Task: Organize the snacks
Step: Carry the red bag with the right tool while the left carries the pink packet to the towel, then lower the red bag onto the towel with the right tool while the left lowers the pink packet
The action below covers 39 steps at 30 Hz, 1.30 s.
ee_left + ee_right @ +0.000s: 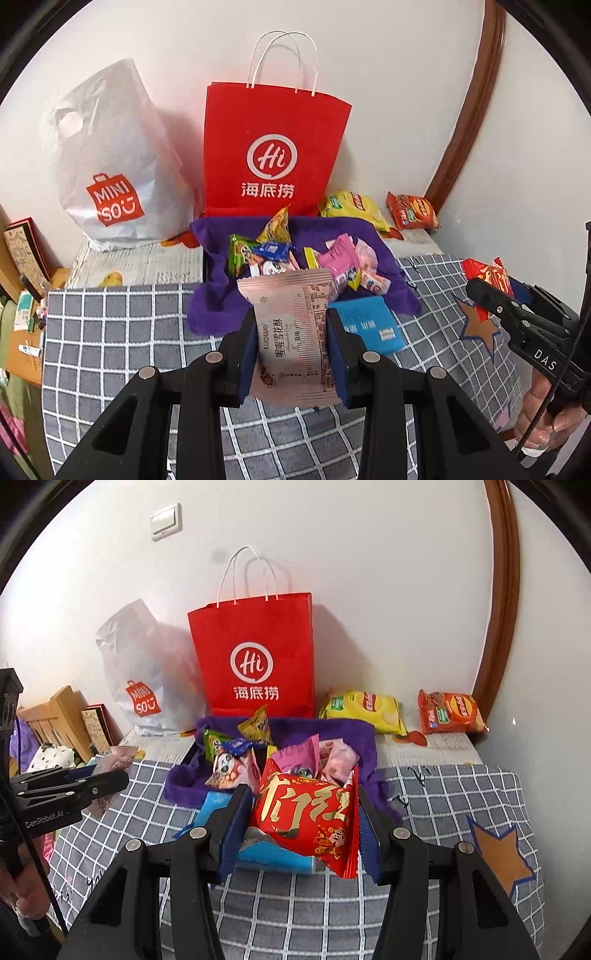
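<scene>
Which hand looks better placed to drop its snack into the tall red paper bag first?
Probably the left gripper: its pink snack packet lines up under the red paper bag. The right gripper, holding a red packet, sits slightly off-centre.

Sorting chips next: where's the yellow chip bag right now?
In the right wrist view, the yellow chip bag lies by the wall, between the red paper bag and the orange chip bag.

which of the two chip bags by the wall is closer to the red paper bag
The yellow chip bag: it lies right beside the red paper bag; the orange chip bag sits farther right.
</scene>
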Tool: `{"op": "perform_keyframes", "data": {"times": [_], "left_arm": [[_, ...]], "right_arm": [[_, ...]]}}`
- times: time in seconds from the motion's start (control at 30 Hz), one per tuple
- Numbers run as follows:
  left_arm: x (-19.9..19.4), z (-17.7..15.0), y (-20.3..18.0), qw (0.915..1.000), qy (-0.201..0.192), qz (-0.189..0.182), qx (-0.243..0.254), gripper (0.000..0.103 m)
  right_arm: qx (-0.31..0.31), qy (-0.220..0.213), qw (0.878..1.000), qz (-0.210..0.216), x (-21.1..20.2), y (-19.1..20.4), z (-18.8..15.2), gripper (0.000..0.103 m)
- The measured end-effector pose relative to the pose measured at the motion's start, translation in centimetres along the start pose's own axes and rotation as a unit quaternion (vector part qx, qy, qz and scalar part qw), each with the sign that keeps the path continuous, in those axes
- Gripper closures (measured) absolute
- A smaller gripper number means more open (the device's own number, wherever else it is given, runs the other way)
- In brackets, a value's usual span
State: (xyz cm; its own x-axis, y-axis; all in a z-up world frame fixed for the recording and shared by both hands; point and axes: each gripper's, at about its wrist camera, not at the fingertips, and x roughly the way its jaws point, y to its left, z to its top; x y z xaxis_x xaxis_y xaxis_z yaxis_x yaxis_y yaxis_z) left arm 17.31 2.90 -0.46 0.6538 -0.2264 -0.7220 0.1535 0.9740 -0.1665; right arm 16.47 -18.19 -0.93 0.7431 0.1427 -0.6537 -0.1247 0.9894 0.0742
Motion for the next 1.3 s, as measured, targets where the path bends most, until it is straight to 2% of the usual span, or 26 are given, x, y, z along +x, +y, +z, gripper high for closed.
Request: {"op": "perform_keyframes", "data": {"times": [0.43, 0.97, 1.13, 1.3], "left_arm": [[1.6, 5.0, 0.9, 0.9998, -0.014, 0.010, -0.003, 0.070], [6.9, 10.0, 3.1, 0.9994, -0.007, 0.020, -0.026, 0.070], [8.7, 11.1, 3.6, 0.9993, -0.001, 0.024, -0.028, 0.070], [11.0, 11.8, 4.6, 0.9991, 0.009, 0.020, -0.037, 0.070]], "right_arm": [[-0.008, -0.008, 1.000, -0.005, 3.8, -0.2, 5.0, 0.050], [-0.002, -0.014, 1.000, 0.003, 9.9, -1.4, 10.7, 0.050], [0.004, -0.009, 1.000, 0.008, 12.2, -2.1, 11.4, 0.050], [0.020, 0.017, 1.000, 0.013, 15.2, -3.2, 10.4, 0.050]]}}
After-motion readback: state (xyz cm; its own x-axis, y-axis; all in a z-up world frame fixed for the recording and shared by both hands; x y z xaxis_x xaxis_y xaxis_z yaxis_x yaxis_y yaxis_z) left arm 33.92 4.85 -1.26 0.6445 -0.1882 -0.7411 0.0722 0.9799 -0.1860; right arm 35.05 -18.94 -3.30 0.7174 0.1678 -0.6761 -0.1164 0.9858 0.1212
